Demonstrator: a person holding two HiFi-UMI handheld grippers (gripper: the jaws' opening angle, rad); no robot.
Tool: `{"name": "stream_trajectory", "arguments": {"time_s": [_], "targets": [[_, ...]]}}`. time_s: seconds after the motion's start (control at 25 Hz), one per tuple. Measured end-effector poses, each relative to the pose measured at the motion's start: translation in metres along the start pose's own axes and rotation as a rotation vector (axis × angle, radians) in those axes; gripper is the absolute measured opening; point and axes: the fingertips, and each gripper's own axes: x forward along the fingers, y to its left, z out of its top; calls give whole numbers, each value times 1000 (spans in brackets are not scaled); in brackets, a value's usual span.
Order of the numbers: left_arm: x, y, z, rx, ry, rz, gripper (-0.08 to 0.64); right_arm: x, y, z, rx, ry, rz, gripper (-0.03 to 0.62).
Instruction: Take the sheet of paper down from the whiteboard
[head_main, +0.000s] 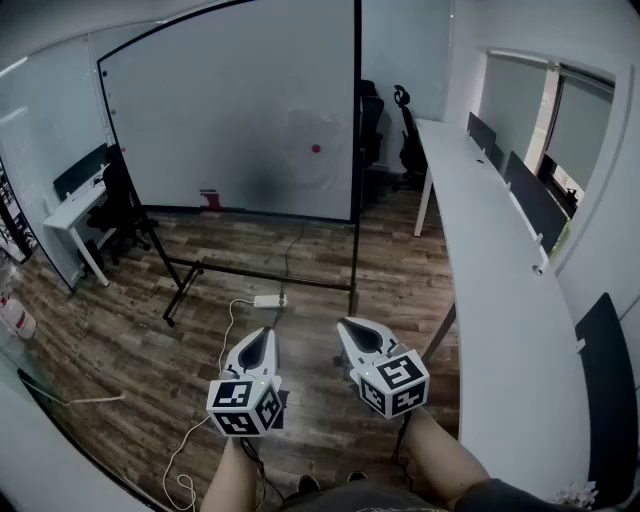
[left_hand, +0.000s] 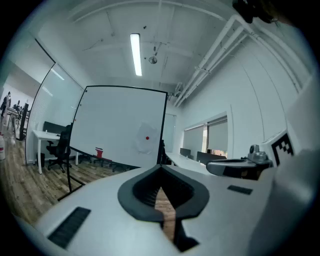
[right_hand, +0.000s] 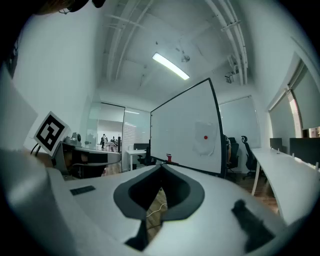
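Well, both tools are closed tight and hold nothing. The left gripper (head_main: 262, 338) and the right gripper (head_main: 352, 328) sit side by side, close together, pointing almost flat at the board. The sheet of paper (head_main: 300, 162) is far ahead of both tips, about in line with the gap between them, stuck on the whiteboard (head_main: 180, 110). A small red magnet (head_main: 316, 149) pins it in the middle.

I think the paper is very light, thin and floppy. It looks a bit wrinkled, and it could tear or crumple if pulled hard. The magnet is hard and small, and may slide on the smooth board. A good place to grab looks like a loose edge of the paper, away from the magnet, while the other tool takes the magnet off.

Between the tips and the board is a wooden floor (head_main: 330, 270) with a white power strip (head_main: 270, 300) and its cord, something to trip on. A long white desk (head_main: 500, 300) runs beside the right gripper. Black chairs (head_main: 408, 135) stand past the board.
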Motion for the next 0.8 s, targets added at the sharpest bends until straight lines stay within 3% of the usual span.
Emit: {"name": "stream_trajectory", "arguments": {"time_s": [0.52, 0.8], "targets": [[-9, 23, -4, -6, 5, -1, 14, 10, 15, -1, 1, -5, -29, 21], [-19, 46, -6, -26, -16, -12, 14, 18, 28, 4, -18, -75, -61, 23]]}}
